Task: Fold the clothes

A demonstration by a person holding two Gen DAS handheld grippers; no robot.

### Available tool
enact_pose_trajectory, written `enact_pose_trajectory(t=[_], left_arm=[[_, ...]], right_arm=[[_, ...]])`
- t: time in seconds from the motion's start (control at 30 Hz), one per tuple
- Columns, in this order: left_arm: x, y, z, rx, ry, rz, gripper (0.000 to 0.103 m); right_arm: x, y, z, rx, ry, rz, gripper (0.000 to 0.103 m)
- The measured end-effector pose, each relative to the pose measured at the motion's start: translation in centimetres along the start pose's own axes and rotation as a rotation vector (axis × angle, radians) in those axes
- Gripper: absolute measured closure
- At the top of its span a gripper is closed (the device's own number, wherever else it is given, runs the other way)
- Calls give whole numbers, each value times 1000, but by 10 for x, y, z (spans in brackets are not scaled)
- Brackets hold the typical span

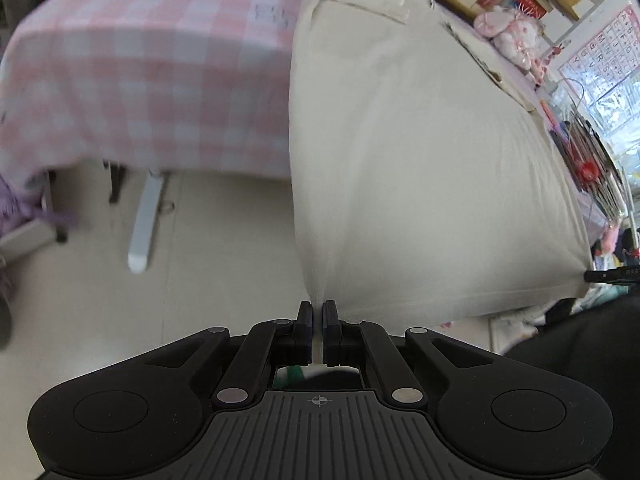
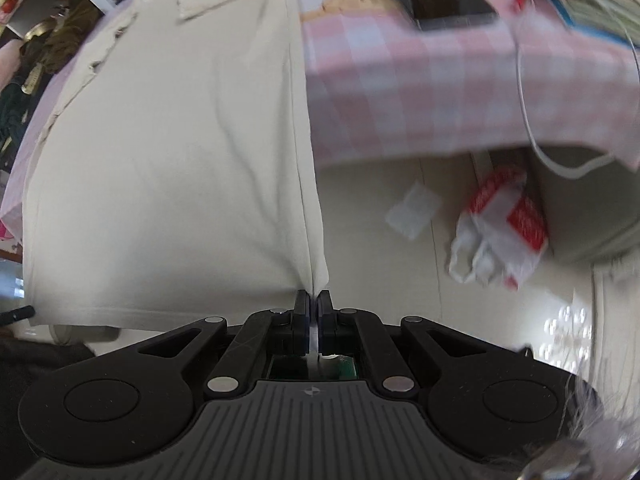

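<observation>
A cream garment (image 1: 420,160) stretches taut between the two tools, its far part lying on the pink checked tablecloth (image 1: 140,80) toward 12 o'clock, its near hem lifted off the table edge. The left gripper (image 1: 317,312) is pinched tight on one hem corner, fabric fanning up to 1 o'clock. The right gripper (image 2: 313,304) is likewise clamped on the opposite corner along a side seam, cloth (image 2: 160,140) spreading to 11 o'clock. The fabric looks smooth, with faint creases radiating from each pinch; a collar or placket sits at the far end.
</observation>
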State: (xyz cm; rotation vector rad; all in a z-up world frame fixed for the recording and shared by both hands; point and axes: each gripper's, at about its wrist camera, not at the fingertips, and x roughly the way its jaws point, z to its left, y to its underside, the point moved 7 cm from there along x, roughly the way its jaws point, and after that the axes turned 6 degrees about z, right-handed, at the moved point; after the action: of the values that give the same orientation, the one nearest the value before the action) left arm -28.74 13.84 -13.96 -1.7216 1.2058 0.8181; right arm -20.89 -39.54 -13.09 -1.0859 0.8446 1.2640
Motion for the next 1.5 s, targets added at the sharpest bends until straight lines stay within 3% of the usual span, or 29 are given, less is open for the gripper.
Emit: enact_pose_trajectory(t=[0.1,0.2,0.27,0.4,0.47,0.57,0.67,0.87,1.03,1.2,1.27,1.33,1.37,1.4,1.43,1.47,1.5], left_arm=[[-12,-14,2,-43,48,-56,100],[-34,-47,5,-103,120,-177,102],[-52,-75,4,-121,178,-278,102],[-74,-132,9,-190,302,-489,102],[-78,-158,11,-221,355,-567,102],[-79,-192,11,-233,376,-613,102],[-76,-227,11,-257,378,-635,102],[-68,-266,14,-341,382,-653,102],[-59,-310,13,-409,379,-650,102],[-38,-375,9,-444,314,-637,102],[-18,-402,19,-494,201,-627,102],[2,-429,31,-547,80,-615,97],[18,-436,42,-593,-49,-580,90],[35,-438,52,-630,-157,-510,81],[51,-439,58,-643,-207,-425,80],[61,-437,59,-628,-211,-367,80],[62,-433,56,-598,-198,-374,77]], right_arm=[[-5,2,9,3,-28,18,100],[-25,-14,23,19,-109,-26,100],[-48,-34,32,48,-178,-114,100],[-84,-87,35,251,-386,-392,100],[-90,-110,41,301,-414,-501,100],[-92,-138,40,380,-446,-598,100],[-89,-168,41,435,-447,-639,100],[-81,-216,34,472,-455,-646,100],[-70,-264,28,489,-532,-636,100],[-46,-333,17,496,-562,-568,100],[-33,-367,8,507,-536,-566,100],[-17,-399,-12,564,-511,-623,102],[-5,-412,-24,601,-456,-629,101],[12,-421,-31,615,-347,-561,96],[28,-429,-38,626,-238,-492,93],[34,-432,-35,567,-176,-461,93],[41,-435,-32,506,-115,-431,93]])
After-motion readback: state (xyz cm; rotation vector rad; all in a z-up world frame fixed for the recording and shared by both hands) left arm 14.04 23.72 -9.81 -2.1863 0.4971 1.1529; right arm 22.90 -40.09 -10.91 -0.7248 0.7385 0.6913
